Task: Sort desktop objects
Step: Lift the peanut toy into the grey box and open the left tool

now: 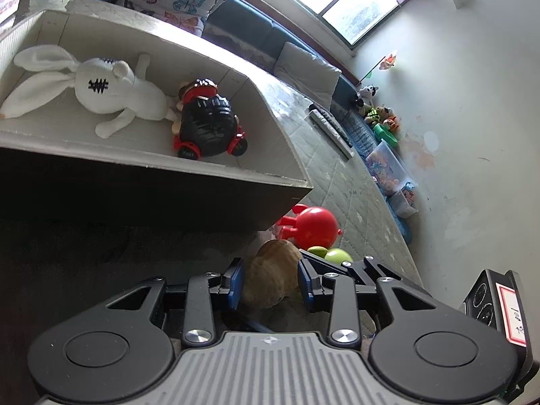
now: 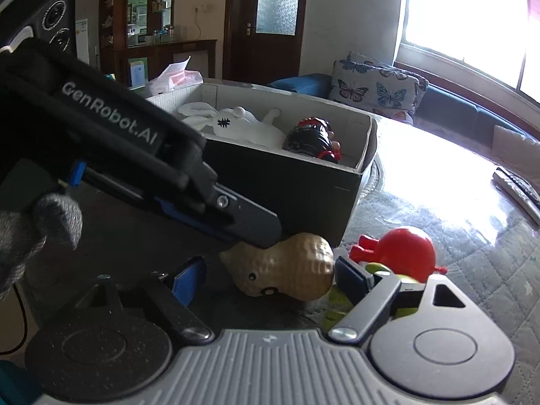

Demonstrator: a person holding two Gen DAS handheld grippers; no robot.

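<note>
Tabletop (image 1: 354, 182), covered in a quilted, glossy cloth, carried a rectangular cardboard box (image 1: 236, 172) with pale inner walls and a dark outer face. Inside the box lay a white knitted rabbit (image 1: 101, 91) with long floppy ears and black stitched marks, and beside it, touching, a glossy black ribbed toy (image 1: 207, 128) with red trim. Just outside the box's near corner stood a smooth red round-bodied toy (image 2: 408, 253) with stubby projections, with green rounded pieces (image 1: 332, 254) against it.

The tan, dimpled peanut-shaped toy (image 2: 287, 273) lay on its side on the table near that corner. The left gripper (image 1: 270, 281) had its blue-padded fingers set either side of the peanut, one pad touching; whether it clamped could not be told. The right gripper (image 2: 266, 278) stood spread wide, the peanut between its fingers.
</note>
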